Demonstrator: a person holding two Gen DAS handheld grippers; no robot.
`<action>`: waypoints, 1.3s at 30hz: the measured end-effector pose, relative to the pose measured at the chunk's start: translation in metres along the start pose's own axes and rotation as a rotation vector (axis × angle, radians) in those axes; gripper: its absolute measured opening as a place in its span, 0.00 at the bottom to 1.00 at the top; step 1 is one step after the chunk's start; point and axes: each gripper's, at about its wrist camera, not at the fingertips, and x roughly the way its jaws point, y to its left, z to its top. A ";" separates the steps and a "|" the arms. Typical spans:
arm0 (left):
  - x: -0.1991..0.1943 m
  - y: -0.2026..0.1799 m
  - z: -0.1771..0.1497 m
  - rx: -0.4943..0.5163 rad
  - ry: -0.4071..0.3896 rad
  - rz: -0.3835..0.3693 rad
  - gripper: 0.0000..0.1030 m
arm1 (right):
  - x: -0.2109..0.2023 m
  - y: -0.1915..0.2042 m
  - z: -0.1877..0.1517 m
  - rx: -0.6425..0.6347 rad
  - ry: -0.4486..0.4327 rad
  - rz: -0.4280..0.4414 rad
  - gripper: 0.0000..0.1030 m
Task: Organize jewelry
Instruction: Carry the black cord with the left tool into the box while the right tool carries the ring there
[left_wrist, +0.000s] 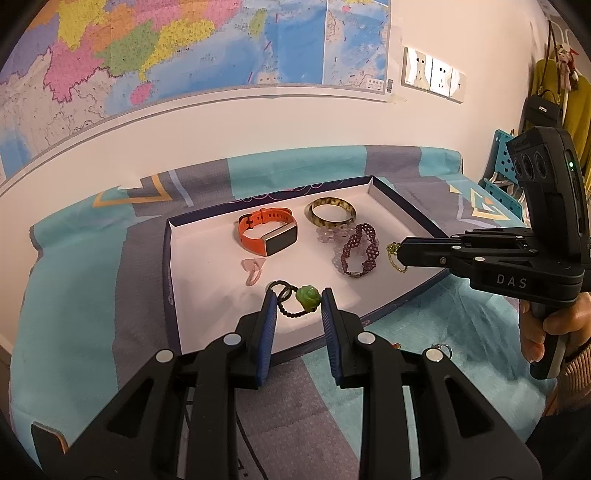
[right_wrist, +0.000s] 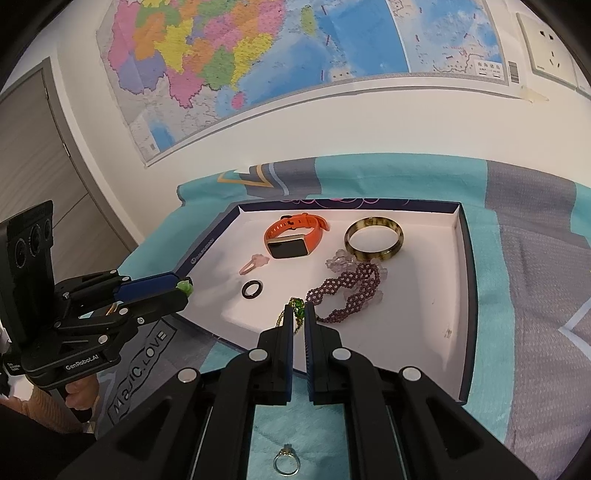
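On the bed: a teal and grey patterned cover (left_wrist: 92, 295) lies under everything, its near part hidden behind the gripper frames.
Box lid (right_wrist: 466, 280): shallow, dark-rimmed, white inside; bare floor at its right half, near corner cut off.
Left gripper (left_wrist: 299, 301): jaws partly apart, closed on a green bead charm (left_wrist: 308, 297) with a black cord, just above the lid's near edge.
Right gripper (right_wrist: 299, 317): pads pressed together on a thin gold chain with green stones (right_wrist: 298, 308).
Jewelry in lid: orange watch (right_wrist: 291, 240), mottled bangle (right_wrist: 373, 239), purple beaded bracelet (right_wrist: 343, 291), black ring (right_wrist: 252, 288), pink clip (right_wrist: 253, 263).
Small ring (right_wrist: 286, 463): on the cover, partly hidden.
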 end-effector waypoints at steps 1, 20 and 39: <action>0.001 0.000 0.000 0.000 0.001 0.000 0.24 | 0.001 -0.001 0.000 0.002 0.001 0.000 0.04; 0.013 0.003 0.002 -0.011 0.018 -0.004 0.24 | 0.013 -0.009 0.003 0.020 0.023 -0.005 0.04; 0.030 0.005 0.002 -0.023 0.048 0.002 0.24 | 0.022 -0.012 0.002 0.031 0.042 -0.016 0.04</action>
